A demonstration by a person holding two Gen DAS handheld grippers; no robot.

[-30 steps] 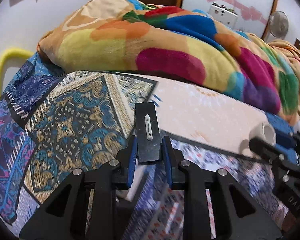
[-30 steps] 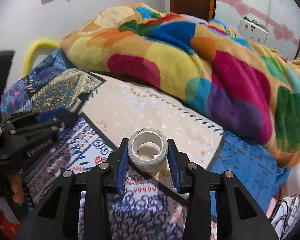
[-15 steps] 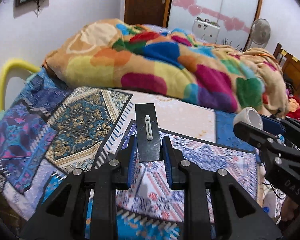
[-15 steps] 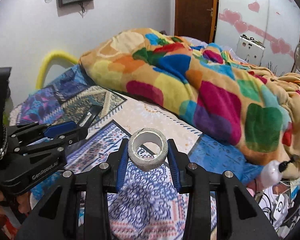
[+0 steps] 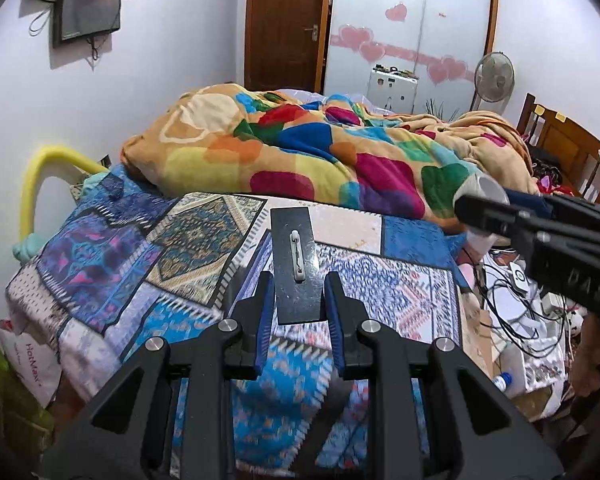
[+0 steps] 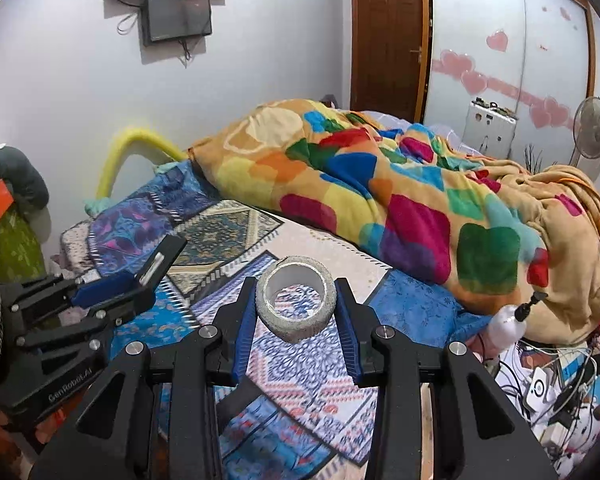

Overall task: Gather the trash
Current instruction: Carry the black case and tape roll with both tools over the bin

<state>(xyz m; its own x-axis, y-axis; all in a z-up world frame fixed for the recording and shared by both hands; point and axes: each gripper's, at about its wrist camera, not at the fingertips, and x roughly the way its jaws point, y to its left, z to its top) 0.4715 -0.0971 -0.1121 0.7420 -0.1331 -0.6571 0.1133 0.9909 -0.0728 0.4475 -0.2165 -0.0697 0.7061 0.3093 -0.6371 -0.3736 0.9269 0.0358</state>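
My left gripper is shut on a flat black plate with a white pin clasp, held up over the patterned bedspread. A grey tape roll with a white inner core sits between the pads of my right gripper, which is shut on it, also lifted above the bed. Each gripper shows in the other's view: the right gripper at the right edge with the tape roll, the left gripper at the left with the black plate.
A heap of multicoloured blanket covers the far half of the bed. Cables, chargers and a bottle litter the floor to the right. A yellow foam rail, a wall screen, a door and a fan stand beyond.
Both grippers have risen and pulled back from the bed with their items still held; the bedspread now lies farther below and more of the room shows.
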